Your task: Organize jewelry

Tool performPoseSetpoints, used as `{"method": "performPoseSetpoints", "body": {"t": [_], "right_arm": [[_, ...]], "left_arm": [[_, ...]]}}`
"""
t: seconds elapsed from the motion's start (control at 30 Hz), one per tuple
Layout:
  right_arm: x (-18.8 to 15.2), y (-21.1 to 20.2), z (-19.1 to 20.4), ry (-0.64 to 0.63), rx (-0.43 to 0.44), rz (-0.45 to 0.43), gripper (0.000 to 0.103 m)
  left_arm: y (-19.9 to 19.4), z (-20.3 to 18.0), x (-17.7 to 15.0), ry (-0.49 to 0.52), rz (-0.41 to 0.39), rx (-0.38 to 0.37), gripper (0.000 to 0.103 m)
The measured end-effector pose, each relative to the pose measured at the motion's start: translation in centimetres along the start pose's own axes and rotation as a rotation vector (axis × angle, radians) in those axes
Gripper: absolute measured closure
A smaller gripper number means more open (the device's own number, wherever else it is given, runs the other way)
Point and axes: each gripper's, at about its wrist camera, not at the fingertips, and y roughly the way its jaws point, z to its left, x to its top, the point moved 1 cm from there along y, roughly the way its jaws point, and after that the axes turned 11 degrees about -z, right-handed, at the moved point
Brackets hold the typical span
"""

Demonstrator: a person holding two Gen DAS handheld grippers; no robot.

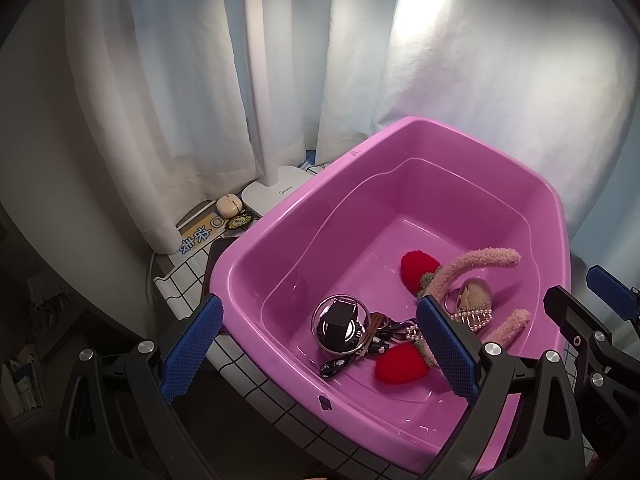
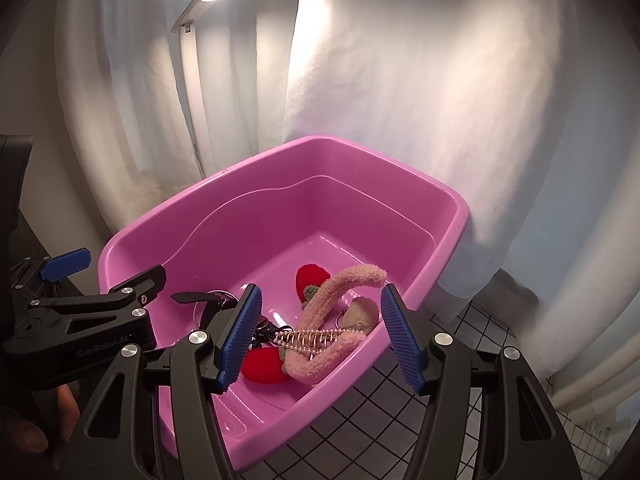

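one pink tub (image 1: 460, 136), two red pompoms (image 1: 418, 266)

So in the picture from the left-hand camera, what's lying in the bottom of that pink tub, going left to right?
Clear ball with a black box inside → black patterned ribbon with keys → red pompom nearest the camera → gold shell-like charm → lower end of the fuzzy pink headband, all in the pink tub.

Two wrist fisheyes — close, angled down from left and right — onto one shared pink tub (image 1: 256, 276).
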Motion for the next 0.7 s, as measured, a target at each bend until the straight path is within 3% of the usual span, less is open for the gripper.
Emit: {"method": "performPoseSetpoints", "body": {"t": [0.7], "right_arm": [[-0.18, -0.30, 0.00, -0.003, 0.003, 0.001, 0.044]], "left_arm": [[-0.22, -0.27, -0.07, -0.003, 0.001, -0.001, 0.007]]}}
